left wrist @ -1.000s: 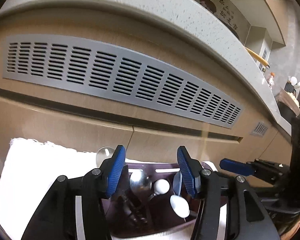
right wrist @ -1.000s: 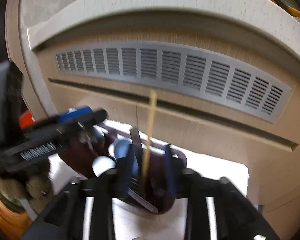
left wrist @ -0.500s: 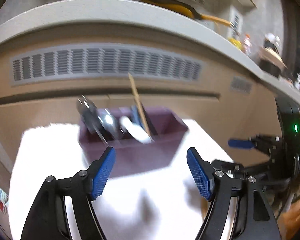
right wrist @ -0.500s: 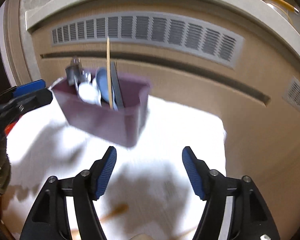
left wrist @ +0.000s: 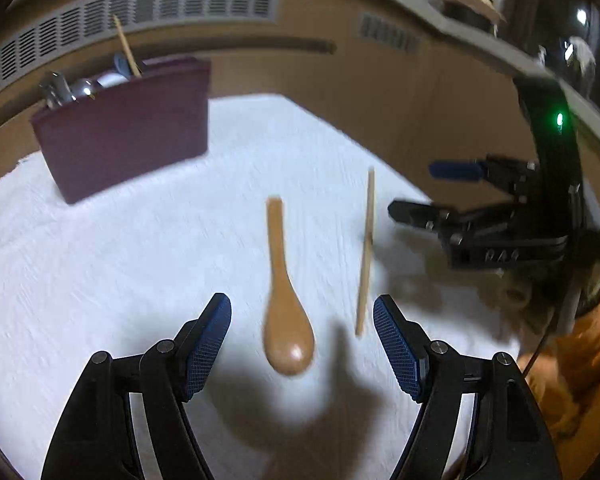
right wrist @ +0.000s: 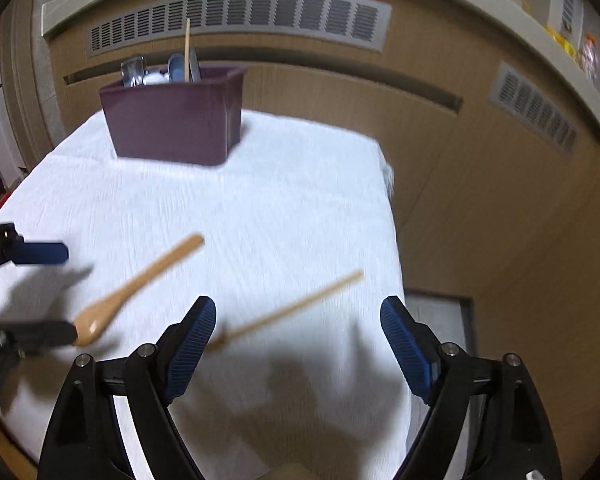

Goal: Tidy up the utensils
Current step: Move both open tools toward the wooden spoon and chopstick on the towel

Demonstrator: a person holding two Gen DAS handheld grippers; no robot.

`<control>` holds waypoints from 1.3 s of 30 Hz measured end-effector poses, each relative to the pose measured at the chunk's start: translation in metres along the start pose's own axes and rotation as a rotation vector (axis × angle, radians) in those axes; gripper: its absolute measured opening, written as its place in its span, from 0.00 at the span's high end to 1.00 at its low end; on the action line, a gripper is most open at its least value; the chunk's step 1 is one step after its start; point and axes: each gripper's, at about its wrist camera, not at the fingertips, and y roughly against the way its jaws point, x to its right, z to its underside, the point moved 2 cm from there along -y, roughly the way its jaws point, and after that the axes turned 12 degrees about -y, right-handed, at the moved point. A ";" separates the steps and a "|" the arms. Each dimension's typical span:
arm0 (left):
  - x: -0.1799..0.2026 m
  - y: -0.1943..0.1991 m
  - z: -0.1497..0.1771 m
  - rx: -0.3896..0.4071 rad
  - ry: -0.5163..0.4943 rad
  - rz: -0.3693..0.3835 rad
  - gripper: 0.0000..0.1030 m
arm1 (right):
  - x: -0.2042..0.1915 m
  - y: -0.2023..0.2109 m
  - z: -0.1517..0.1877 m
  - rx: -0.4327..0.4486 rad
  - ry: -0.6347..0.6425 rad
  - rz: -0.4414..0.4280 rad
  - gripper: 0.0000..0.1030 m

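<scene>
White textured cloth (left wrist: 140,280) covers the work surface, backed by a tan wood-grain cabinet front (right wrist: 480,184) with a long grey slotted vent grille (right wrist: 236,12) under a pale counter edge.

At 11 o'clock in both wrist views stands a dark purple rectangular plastic utensil holder (right wrist: 172,124), upright on the cloth. It holds shiny metal utensils (right wrist: 134,70), a white spoon head and a bluish one, too blurred to sort further, and 1 thin wooden chopstick (right wrist: 187,50) that pokes well above the rim.

2 loose pieces lie flat on the cloth, well apart from the holder. In the left wrist view a light brown wooden soup spoon (left wrist: 286,304) lies between the left gripper (left wrist: 302,344)'s fingers, bowl toward 6 o'clock and handle toward 12. Just beside it, at 1 o'clock from the bowl, lies a second wooden chopstick (left wrist: 366,252), roughly parallel to the spoon.

The left gripper is spread wide, its blue pads touching nothing. The right gripper (right wrist: 298,344) has just been opening its jaws and stands released; in its own view the loose chopstick's near end lies just beside the left pad, with no contact visible. From the left wrist view the right gripper shows at 3 o'clock, above the cloth's edge, with an orange sleeve (left wrist: 580,352) behind it.
</scene>
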 end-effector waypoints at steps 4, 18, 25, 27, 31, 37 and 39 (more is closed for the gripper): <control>-0.002 0.000 0.006 -0.020 0.042 -0.023 0.28 | 0.001 0.001 0.012 -0.032 0.046 -0.031 0.21; -0.017 0.006 0.015 0.007 0.096 -0.038 0.28 | 0.007 -0.047 -0.016 -0.205 -0.290 -0.063 0.66; -0.030 0.004 0.016 0.008 0.172 -0.026 0.28 | -0.020 -0.061 -0.029 -0.159 -0.198 -0.010 0.66; -0.033 0.002 0.010 0.010 0.185 -0.009 0.28 | -0.026 -0.063 -0.030 -0.143 -0.165 -0.010 0.66; -0.032 -0.007 -0.017 -0.018 0.135 -0.003 0.31 | -0.022 -0.058 -0.025 -0.133 -0.143 -0.048 0.66; -0.032 -0.049 -0.055 -0.121 0.098 0.030 0.60 | 0.000 -0.036 -0.005 -0.100 -0.122 -0.040 0.56; -0.028 -0.064 -0.064 -0.152 0.068 -0.007 0.63 | 0.006 -0.028 0.001 -0.085 -0.117 -0.033 0.42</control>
